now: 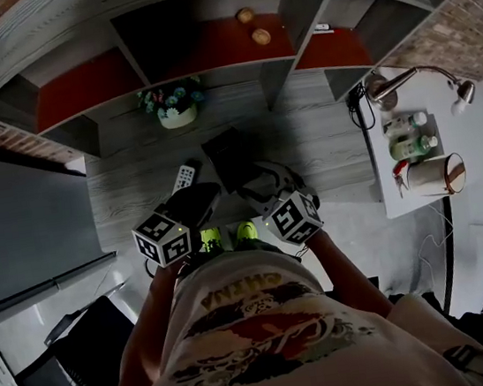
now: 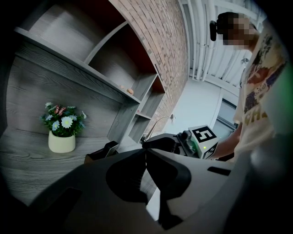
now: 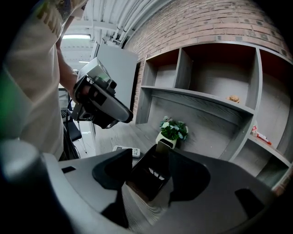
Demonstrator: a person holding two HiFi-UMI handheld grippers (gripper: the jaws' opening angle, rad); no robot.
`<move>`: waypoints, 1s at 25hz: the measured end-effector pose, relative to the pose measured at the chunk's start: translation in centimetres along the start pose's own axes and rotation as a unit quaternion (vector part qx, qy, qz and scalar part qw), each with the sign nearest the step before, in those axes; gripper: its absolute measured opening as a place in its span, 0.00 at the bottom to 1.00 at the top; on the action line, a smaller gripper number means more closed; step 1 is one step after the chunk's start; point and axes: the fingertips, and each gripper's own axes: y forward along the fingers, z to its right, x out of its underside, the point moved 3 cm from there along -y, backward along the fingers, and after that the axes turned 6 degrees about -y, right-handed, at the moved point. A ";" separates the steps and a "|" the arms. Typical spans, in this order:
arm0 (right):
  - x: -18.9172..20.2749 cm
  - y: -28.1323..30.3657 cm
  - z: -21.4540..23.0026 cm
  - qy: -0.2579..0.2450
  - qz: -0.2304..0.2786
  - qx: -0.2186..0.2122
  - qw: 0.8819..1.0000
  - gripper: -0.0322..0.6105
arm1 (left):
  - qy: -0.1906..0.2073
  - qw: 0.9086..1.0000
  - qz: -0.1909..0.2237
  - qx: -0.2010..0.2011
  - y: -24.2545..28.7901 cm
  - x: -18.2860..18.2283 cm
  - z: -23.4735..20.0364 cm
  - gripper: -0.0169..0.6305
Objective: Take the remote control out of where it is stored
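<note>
The white remote control lies flat on the grey desk, just left of an open black storage box. In the right gripper view the remote rests beside the box. My right gripper hovers at the box's right side, and its jaws stand open around the box without pressing on it. My left gripper is near the desk's front edge below the remote. Its tips meet with nothing between them. The box's corner shows beyond the left jaw.
A pot of flowers stands at the back of the desk under the shelves, which hold a few small items. A white side table to the right carries bottles, a lamp and a cup. A dark screen is at the left.
</note>
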 end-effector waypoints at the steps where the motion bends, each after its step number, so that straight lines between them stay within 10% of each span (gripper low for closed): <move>1: 0.1 0.1 0.1 -0.004 -0.001 -0.004 1.000 0.40 | -0.001 1.000 0.000 0.000 0.1 -0.1 0.1 0.03; 25: 3.1 3.4 2.0 -0.090 -0.029 -0.079 0.992 0.40 | -0.039 0.998 0.020 -0.044 0.4 1.3 0.2 0.03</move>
